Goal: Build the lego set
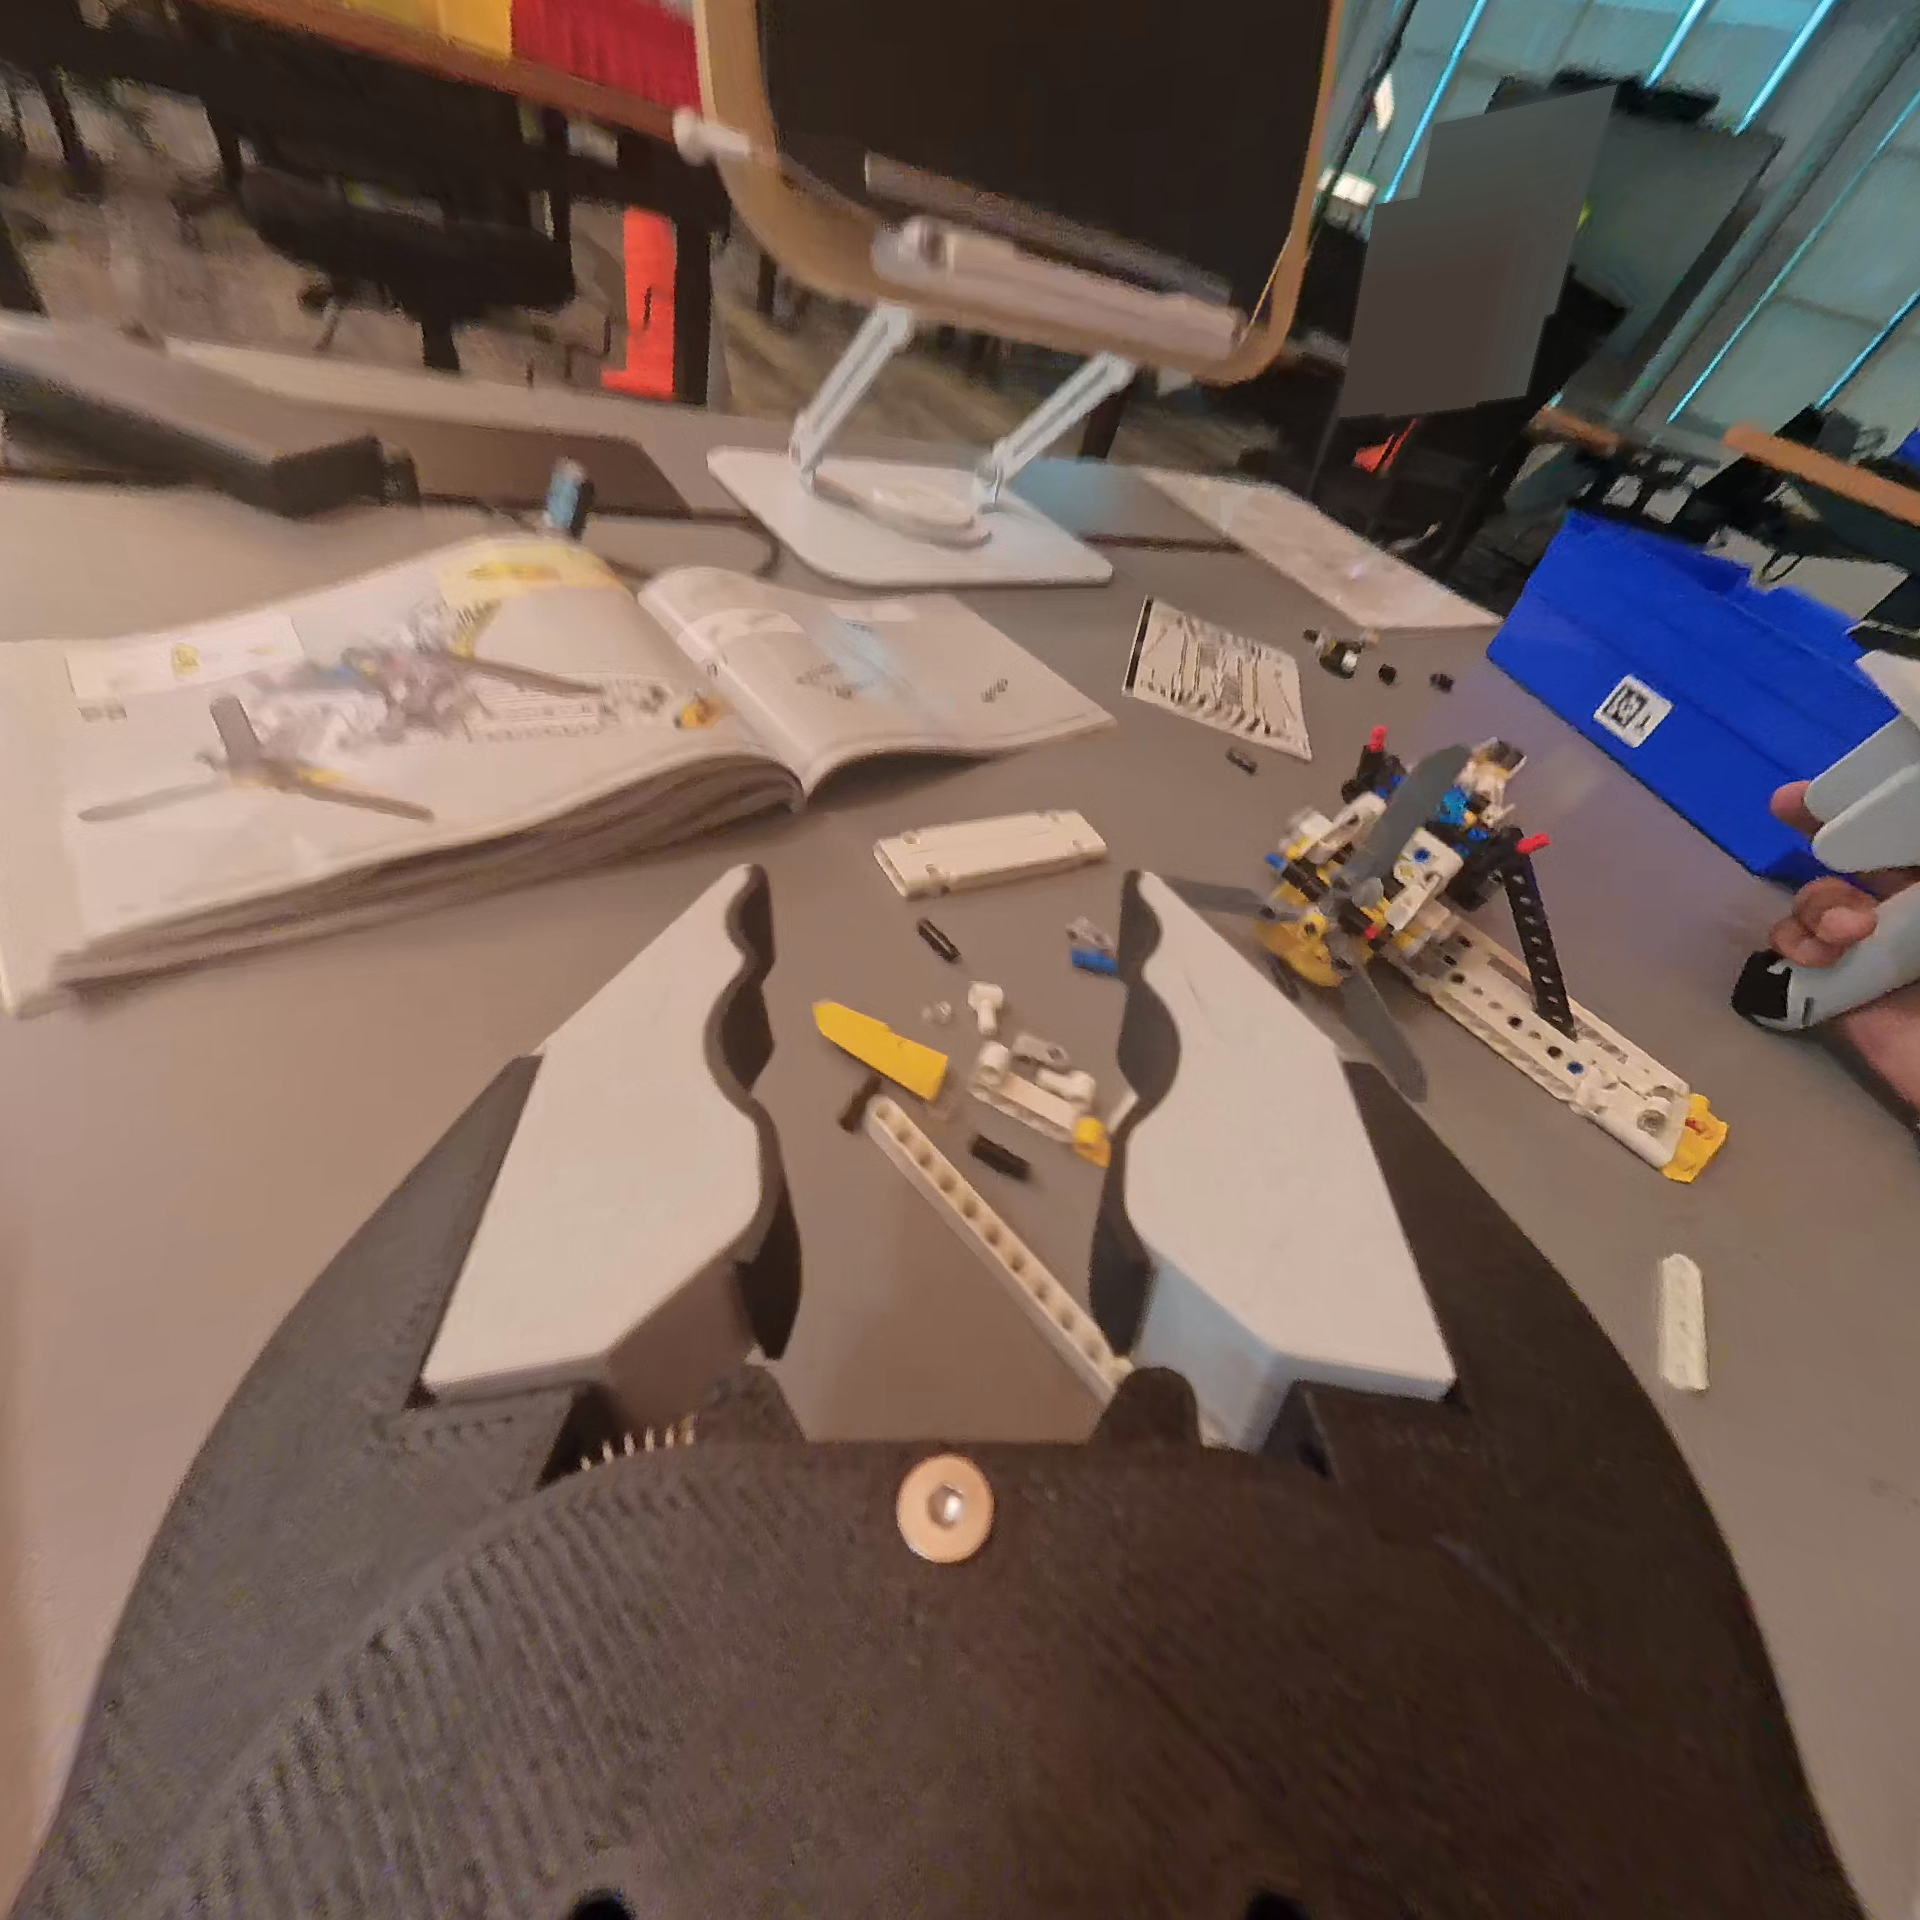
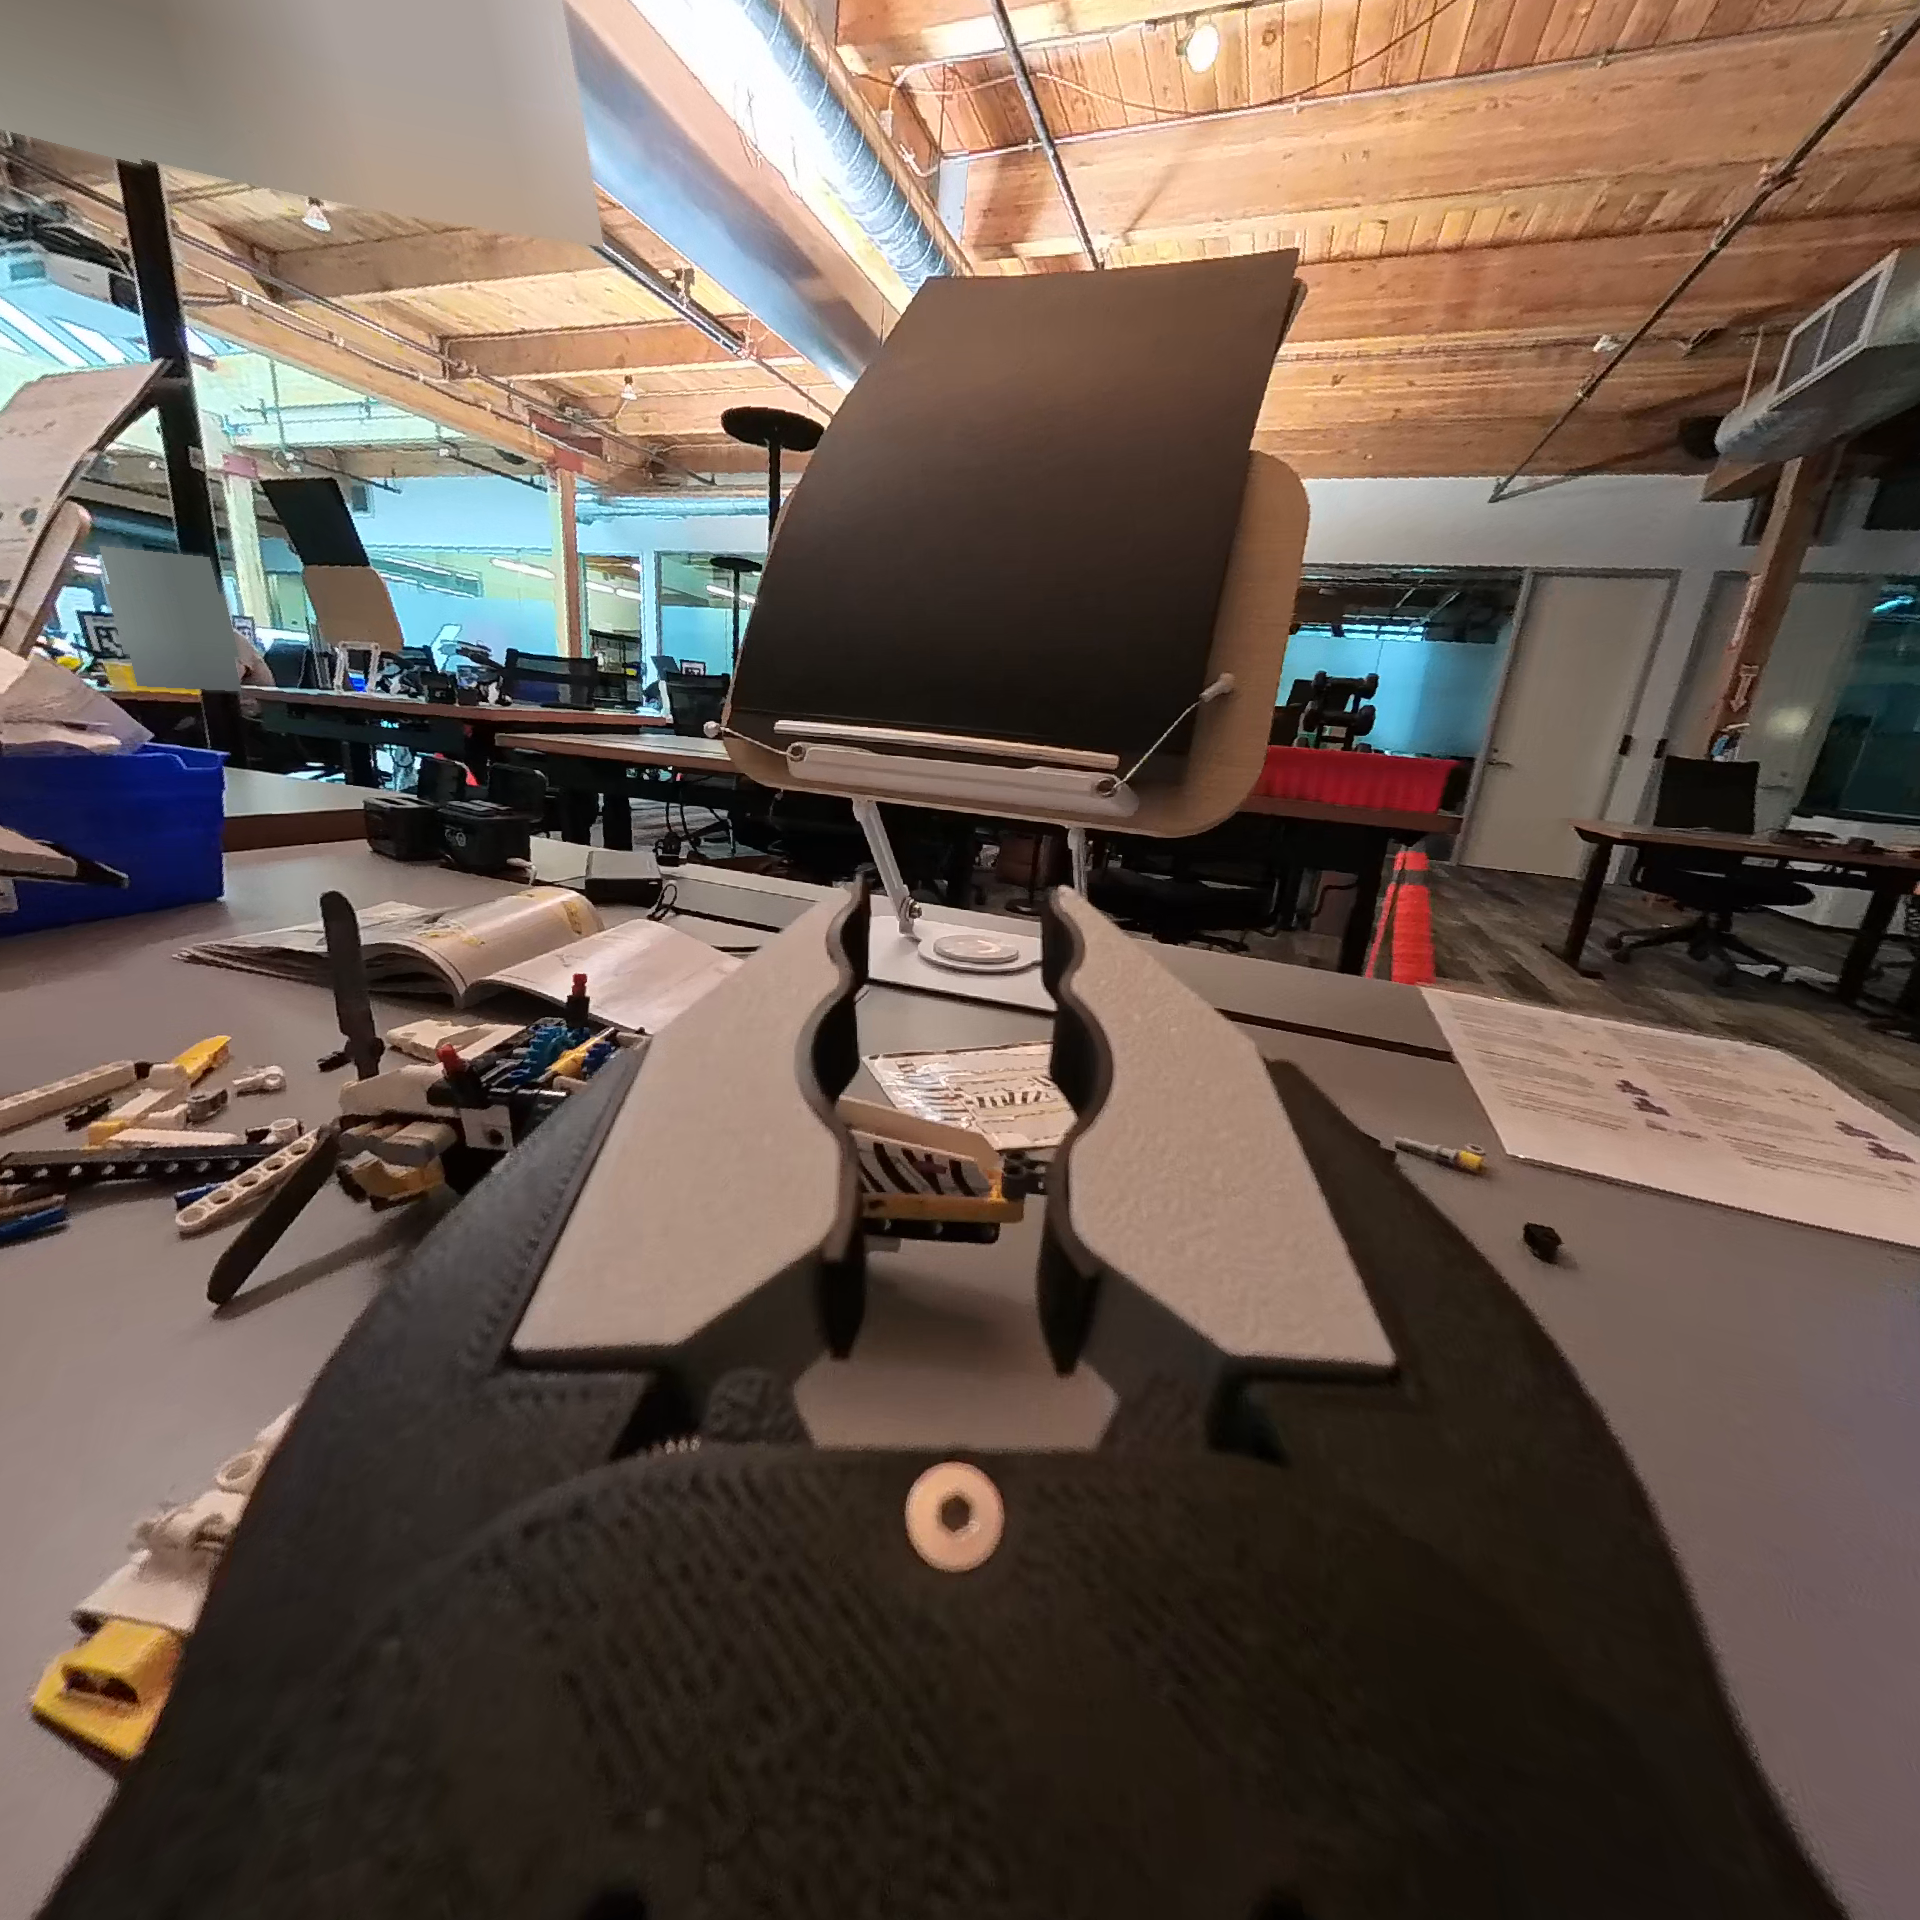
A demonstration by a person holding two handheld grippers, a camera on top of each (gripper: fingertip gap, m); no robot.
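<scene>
My left gripper [image 1: 940, 904] is open and empty, low over the grey table [image 1: 1766, 1455]. Loose parts lie between its fingers: a yellow blade piece [image 1: 881, 1049], a long white holed beam [image 1: 987, 1236] and a small white sub-assembly [image 1: 1031, 1083]. The part-built lego model [image 1: 1403, 894], white, yellow and black with grey propeller blades, stands to the right; it also shows in the right wrist view [image 2: 468, 1101]. My right gripper [image 2: 958, 904] is shut on a white striped panel piece [image 2: 925, 1164] with a yellow beam, held off the table. It shows at the left view's right edge [image 1: 1860, 821], hand-held.
An open instruction booklet [image 1: 416, 727] lies at the left. A tablet stand [image 1: 914, 520] is behind. A sticker sheet [image 1: 1216, 675], a white panel [image 1: 987, 852], a short white beam [image 1: 1683, 1320], a blue bin [image 1: 1683, 686], a printed sheet [image 2: 1683, 1112] and a black pin [image 2: 1543, 1242] lie around.
</scene>
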